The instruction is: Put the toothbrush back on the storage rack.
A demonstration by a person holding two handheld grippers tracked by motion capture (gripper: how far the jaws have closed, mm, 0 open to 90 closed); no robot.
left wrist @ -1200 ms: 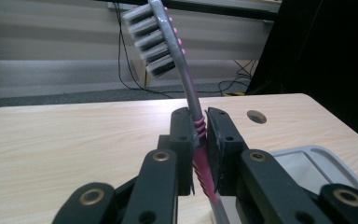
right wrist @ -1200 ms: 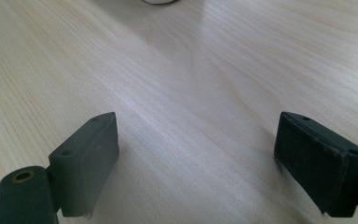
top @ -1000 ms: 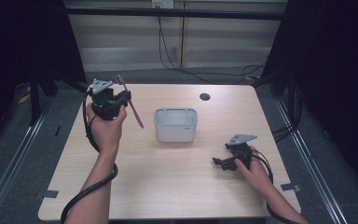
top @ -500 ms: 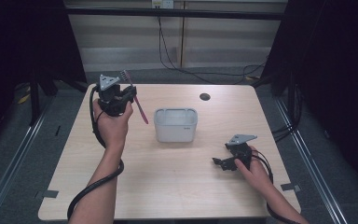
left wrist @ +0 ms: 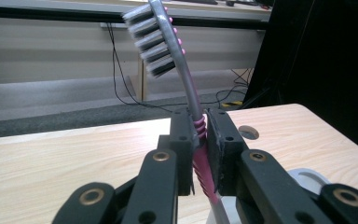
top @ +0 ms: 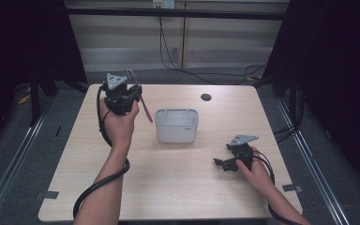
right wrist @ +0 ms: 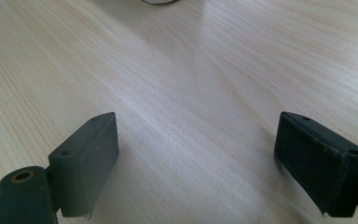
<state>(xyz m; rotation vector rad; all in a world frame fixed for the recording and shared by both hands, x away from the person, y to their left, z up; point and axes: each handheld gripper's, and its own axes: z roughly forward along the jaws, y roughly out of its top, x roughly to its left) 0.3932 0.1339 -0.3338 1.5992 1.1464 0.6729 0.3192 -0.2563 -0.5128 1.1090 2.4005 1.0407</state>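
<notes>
My left gripper (top: 133, 91) is raised above the table's left half and is shut on a pink and grey toothbrush (top: 145, 107). In the left gripper view the toothbrush (left wrist: 186, 84) stands nearly upright between the jaws, its grey bristle head at the top and its pink ribbed grip pinched by the pads (left wrist: 182, 140). The handle's lower end slants down toward a white rectangular cup (top: 176, 124) in the middle of the table. My right gripper (top: 220, 164) rests low on the table at the right, open, with bare wood between its jaws (right wrist: 196, 158).
The wooden table (top: 168, 187) has a dark round hole (top: 206, 97) near its far edge. Cables trail from both grippers. Black curtains and a grey floor surround the table, with cables hanging on the back wall.
My left hand has carried the toothbrush a little to the right, closer to the white cup. The right hand has stayed put.
</notes>
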